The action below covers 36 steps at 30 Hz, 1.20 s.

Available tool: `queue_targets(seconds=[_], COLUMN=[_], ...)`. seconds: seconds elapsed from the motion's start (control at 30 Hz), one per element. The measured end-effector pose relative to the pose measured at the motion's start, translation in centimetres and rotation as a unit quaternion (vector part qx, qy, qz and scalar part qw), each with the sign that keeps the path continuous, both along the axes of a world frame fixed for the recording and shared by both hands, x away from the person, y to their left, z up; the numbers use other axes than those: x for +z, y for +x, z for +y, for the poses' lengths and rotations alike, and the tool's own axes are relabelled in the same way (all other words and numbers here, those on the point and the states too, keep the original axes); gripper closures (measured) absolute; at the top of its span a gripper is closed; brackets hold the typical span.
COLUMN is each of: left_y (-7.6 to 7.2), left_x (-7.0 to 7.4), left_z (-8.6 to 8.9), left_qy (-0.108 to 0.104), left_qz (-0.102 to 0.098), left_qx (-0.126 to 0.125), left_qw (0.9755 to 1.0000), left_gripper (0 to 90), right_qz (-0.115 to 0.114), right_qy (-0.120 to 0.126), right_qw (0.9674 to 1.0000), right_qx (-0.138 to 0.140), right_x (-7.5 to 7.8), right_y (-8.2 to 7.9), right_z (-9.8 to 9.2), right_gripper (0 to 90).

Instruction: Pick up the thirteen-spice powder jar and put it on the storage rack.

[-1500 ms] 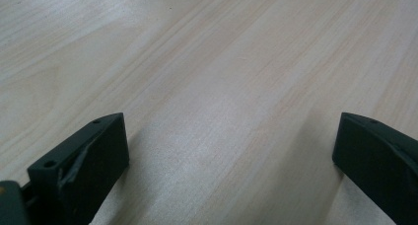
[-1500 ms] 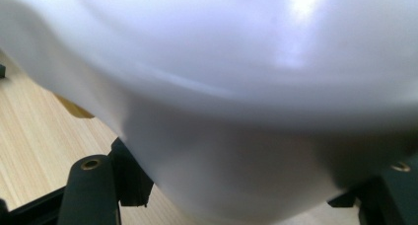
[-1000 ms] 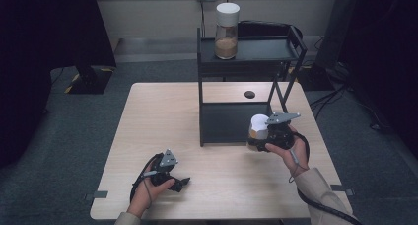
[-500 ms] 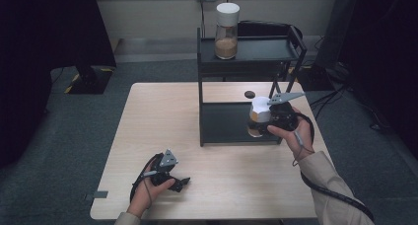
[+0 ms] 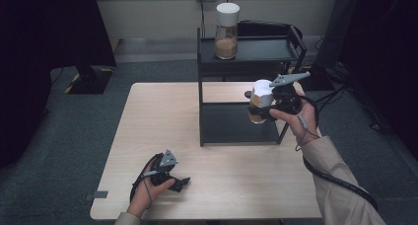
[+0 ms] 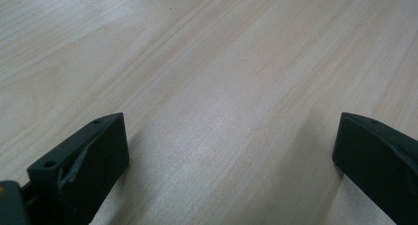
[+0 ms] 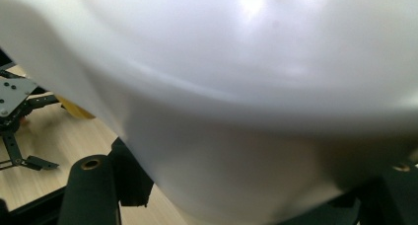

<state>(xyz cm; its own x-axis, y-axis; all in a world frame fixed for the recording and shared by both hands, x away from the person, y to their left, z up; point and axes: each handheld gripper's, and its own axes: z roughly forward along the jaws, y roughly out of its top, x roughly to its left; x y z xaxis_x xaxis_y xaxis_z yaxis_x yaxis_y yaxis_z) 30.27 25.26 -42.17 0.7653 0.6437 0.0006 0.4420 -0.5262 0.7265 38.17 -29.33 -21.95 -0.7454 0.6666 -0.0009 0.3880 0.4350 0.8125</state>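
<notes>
The jar (image 5: 260, 100), seemingly upright, is clamped by the right hand-held gripper (image 5: 268, 106), its lid (image 7: 256, 77) blurred close-up.

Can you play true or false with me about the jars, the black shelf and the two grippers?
1. The right gripper holds a jar with a white lid. True.
2. That jar stands on the table. False: it is lifted in the air, in front of the black shelf.
3. Another jar stands on the shelf's top level. True.
4. The left gripper holds a jar too. False: its jaws are open with nothing between them, low over the bare table.
5. The jar on the top shelf is empty. False: it has brownish stuff in its lower part.
</notes>
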Motion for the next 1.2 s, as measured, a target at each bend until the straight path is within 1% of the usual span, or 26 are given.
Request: queue_targets(seconds=[0.17, 0.37, 0.67, 0.87, 1.1, 1.2], left_y=[0.0, 0.0, 0.0, 0.0, 0.0, 0.0], left_x=[0.0, 0.0, 0.0, 0.0, 0.0, 0.0], left_z=[0.0, 0.0, 0.0, 0.0, 0.0, 0.0], left_qy=[0.0, 0.0, 0.0, 0.0, 0.0, 0.0], left_qz=[0.0, 0.0, 0.0, 0.0, 0.0, 0.0], left_qx=[0.0, 0.0, 0.0, 0.0, 0.0, 0.0], left_qw=[1.0, 1.0, 1.0, 1.0, 1.0, 1.0], left_gripper=[0.0, 0.0, 0.0, 0.0, 0.0, 0.0], right_qz=[-0.002, 0.001, -0.003, -0.007, -0.008, -0.009], right_qy=[-0.005, -0.009, -0.006, -0.01, -0.001, -0.002], right_qw=[1.0, 1.0, 1.0, 0.9999, 0.9999, 0.9999], right_qx=[0.003, 0.002, 0.003, -0.004, -0.009, -0.012], right_x=[1.2, 2.6, 4.7, 6.6, 8.1, 8.8], right_y=[0.4, 1.0, 1.6, 1.9, 2.3, 2.5], right_z=[0.4, 0.8, 0.8, 0.8, 0.4, 0.4], right_gripper=[30.3, 30.3, 30.3, 30.3, 30.3, 30.3])
